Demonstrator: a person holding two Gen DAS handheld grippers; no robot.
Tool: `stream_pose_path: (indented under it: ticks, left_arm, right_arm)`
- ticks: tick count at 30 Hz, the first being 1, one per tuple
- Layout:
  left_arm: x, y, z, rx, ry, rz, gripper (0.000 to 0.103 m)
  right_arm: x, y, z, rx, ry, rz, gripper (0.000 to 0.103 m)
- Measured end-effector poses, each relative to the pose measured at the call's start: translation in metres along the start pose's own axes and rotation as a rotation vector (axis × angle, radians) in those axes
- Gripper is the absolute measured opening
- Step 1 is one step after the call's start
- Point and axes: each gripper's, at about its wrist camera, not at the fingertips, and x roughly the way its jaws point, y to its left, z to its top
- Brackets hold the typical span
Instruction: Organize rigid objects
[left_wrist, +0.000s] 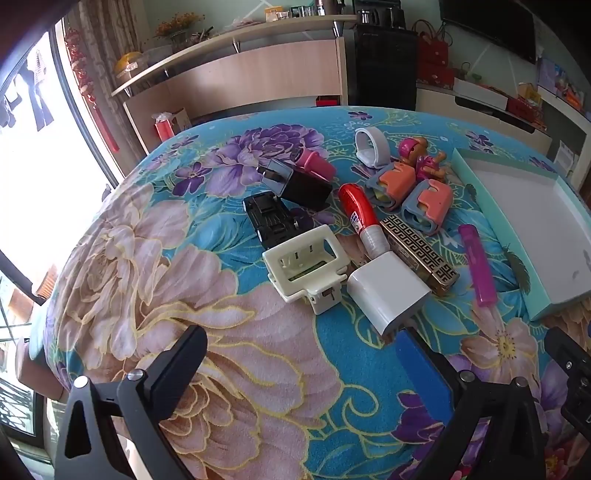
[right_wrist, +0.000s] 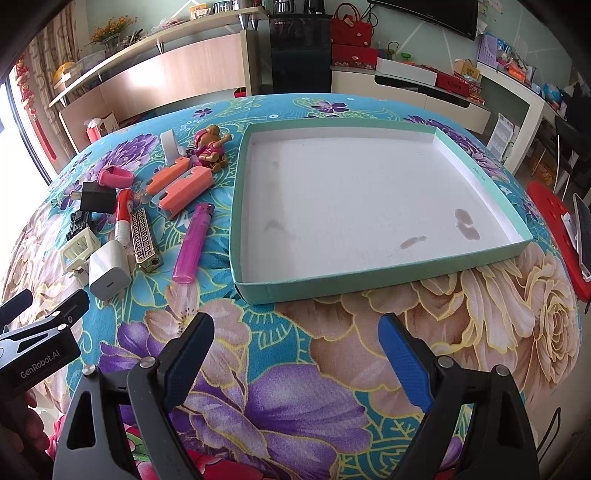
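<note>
Both hand-held grippers are being held above a tabletop (right_wrist: 332, 387) covered by a blue floral cloth, angled down toward it. The left hand-held gripper (left_wrist: 303, 369) is being kept spread wide with nothing between its fingers; the right hand-held gripper (right_wrist: 295, 354) is likewise being kept wide and is gripping nothing.

A cluster of small rigid objects is being left on the cloth beside a shallow teal-rimmed cardboard tray with a white floor (right_wrist: 369, 284), which is lying unfilled to their right. A translucent pink plastic lighter (right_wrist: 192, 243) is lying nearest the tray, its long axis running away from the camera, metal head at the far end. A gold-and-black patterned rectangular lighter (right_wrist: 142, 236) and a red-and-white tube (right_wrist: 122, 218) are lying roughly parallel to it. A white square charger block (right_wrist: 109, 271) is lying nearest the left gripper, touching the patterned lighter.
</note>
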Motion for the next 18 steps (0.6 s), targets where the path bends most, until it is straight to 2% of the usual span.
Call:
stream_pose_path:
  ticks: [18]
  left_arm:
    - [0.0038,0.0014,-0.0007,-0.014,0.006,-0.003,0.103]
  right_arm:
    - [0.004,0.0037,0.0003,-0.015,0.01,-0.019,0.091]
